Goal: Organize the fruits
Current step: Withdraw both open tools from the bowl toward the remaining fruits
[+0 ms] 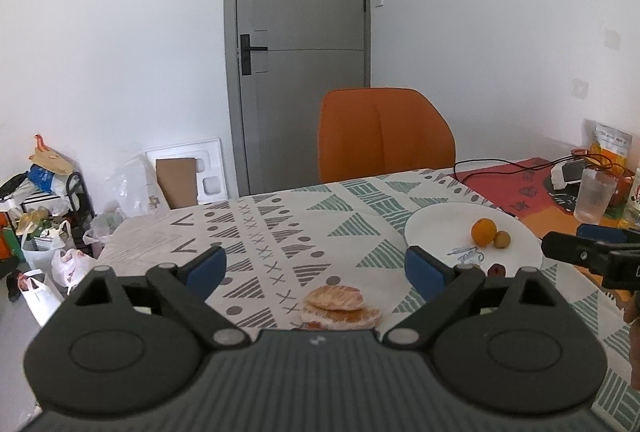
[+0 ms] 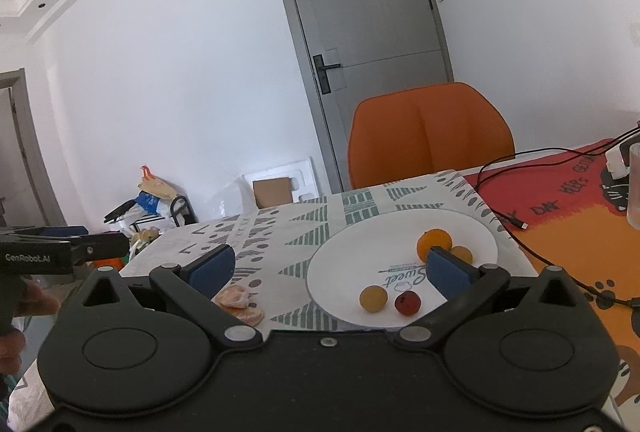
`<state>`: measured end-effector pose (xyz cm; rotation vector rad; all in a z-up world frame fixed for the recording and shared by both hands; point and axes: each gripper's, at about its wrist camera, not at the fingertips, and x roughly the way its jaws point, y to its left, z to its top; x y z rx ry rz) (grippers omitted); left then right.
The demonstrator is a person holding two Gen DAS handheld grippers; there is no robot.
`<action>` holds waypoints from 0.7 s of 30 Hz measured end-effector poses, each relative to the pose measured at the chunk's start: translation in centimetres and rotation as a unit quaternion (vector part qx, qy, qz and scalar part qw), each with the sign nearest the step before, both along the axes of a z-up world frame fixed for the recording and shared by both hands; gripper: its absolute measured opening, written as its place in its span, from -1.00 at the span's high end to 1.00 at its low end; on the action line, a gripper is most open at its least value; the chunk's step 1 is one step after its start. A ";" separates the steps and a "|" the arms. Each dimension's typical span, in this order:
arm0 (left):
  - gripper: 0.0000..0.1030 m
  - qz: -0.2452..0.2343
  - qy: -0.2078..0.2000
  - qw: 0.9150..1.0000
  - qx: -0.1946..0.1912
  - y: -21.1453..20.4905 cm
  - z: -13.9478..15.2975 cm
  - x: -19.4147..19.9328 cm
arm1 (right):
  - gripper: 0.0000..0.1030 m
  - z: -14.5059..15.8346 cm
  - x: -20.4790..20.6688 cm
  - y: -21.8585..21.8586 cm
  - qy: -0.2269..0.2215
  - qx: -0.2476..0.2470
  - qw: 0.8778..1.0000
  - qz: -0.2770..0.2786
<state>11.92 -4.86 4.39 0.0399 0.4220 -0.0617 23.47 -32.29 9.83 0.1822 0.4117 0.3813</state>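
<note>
You are holding the left gripper (image 1: pixel 316 266) released, jaws spread wide and gripping nothing, above the peeled orange segments (image 1: pixel 340 306) lying at lower centre on the patterned tablecloth (image 1: pixel 256 228). You are keeping the right gripper (image 2: pixel 328 270) equally wide apart and empty over the white plate (image 2: pixel 360 248). On that plate, an orange (image 2: pixel 434 244) is sitting toward the right, touching a small yellow fruit (image 2: pixel 462 254); another yellow fruit (image 2: pixel 373 298) and a red fruit (image 2: pixel 407 303) are lying near the plate's lower edge.
</note>
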 end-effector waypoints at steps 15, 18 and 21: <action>-0.84 0.026 0.000 0.999 -0.028 1.8 -0.9 -1.5 | -1.00 -0.4 0.2 1.1 0.019 -0.001 0.999 0.030; -0.84 0.036 0.005 0.998 -0.041 2.7 -1.5 -1.7 | -1.00 -0.8 0.2 1.6 0.025 -0.001 0.999 0.039; -0.84 0.047 0.007 0.998 -0.040 3.2 -2.3 -2.0 | -1.00 -1.2 0.3 2.3 0.032 -0.006 0.998 0.049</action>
